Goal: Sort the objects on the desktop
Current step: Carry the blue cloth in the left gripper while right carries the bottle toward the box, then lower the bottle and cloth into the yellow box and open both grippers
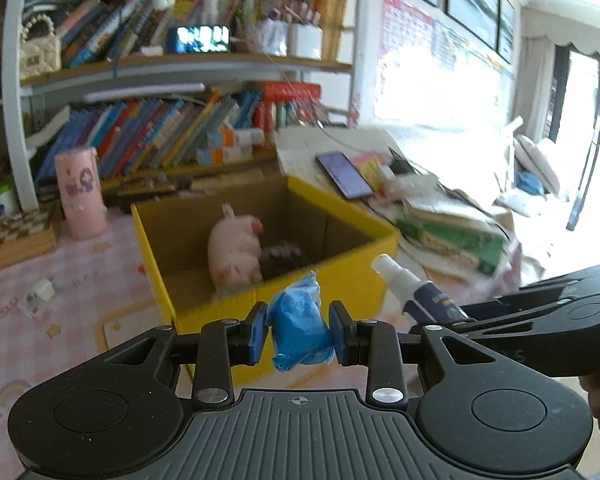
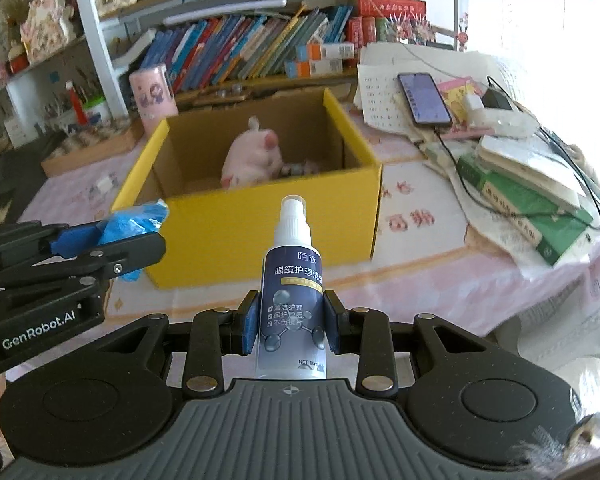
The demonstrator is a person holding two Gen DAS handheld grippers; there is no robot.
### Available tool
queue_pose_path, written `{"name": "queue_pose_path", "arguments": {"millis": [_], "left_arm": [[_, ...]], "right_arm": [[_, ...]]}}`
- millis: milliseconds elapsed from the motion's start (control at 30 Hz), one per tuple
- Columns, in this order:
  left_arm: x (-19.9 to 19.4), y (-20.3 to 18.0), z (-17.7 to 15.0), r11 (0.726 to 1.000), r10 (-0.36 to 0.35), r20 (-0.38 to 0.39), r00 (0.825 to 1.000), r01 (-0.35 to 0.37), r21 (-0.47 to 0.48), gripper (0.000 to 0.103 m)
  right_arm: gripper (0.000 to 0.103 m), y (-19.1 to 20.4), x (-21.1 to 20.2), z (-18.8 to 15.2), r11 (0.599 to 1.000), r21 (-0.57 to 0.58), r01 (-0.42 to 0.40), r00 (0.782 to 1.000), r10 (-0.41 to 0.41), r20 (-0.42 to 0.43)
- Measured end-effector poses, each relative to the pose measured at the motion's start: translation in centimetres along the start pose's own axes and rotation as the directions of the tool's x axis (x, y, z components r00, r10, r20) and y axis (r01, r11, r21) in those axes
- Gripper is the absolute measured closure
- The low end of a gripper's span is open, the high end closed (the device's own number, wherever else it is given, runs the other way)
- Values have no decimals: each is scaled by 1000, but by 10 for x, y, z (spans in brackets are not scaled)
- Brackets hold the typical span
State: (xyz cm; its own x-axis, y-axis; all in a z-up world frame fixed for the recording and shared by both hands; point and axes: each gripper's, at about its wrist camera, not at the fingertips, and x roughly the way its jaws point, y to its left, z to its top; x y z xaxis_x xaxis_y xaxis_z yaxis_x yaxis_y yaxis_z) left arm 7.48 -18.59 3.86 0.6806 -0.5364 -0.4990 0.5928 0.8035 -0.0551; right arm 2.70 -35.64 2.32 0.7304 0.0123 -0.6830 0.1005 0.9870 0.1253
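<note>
My left gripper is shut on a crumpled blue plastic bundle, held in the air just in front of the yellow cardboard box. My right gripper is shut on a spray bottle with a dark blue label and white nozzle, upright, also just short of the box. Inside the box lie a pink plush pig and a dark fuzzy thing. Each gripper shows in the other's view: the left gripper at the left edge, the spray bottle at the right.
The box stands on a pink checked tablecloth. A pink cylinder stands at its left, a small white item lies on the cloth. A phone, cable and stacked books crowd the right. Bookshelves rise behind.
</note>
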Motion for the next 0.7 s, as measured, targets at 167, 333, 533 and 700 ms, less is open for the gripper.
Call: {"name": "queue_pose_path", "arguments": {"millis": [167,333,533,700], "left_arm": [[10,1,27,997,71,60,996,-69,-29,72],[27,6,51,989,146,91,985,-143,-42,71],[60,12,60,977,213,61,975,-211,-37,71],[95,18,54,969,245,-21,969,-246,-23,71]], "right_arm": [[73,-17,-4,36,999,-19,-47,996,48,81],[73,-25,1,78,994,-61,-89,981,98,166],[73,-31,35,117,986,-122,-110,972,132,196],[73,-31,75,132,978,-171,-122,979,147,143]]}}
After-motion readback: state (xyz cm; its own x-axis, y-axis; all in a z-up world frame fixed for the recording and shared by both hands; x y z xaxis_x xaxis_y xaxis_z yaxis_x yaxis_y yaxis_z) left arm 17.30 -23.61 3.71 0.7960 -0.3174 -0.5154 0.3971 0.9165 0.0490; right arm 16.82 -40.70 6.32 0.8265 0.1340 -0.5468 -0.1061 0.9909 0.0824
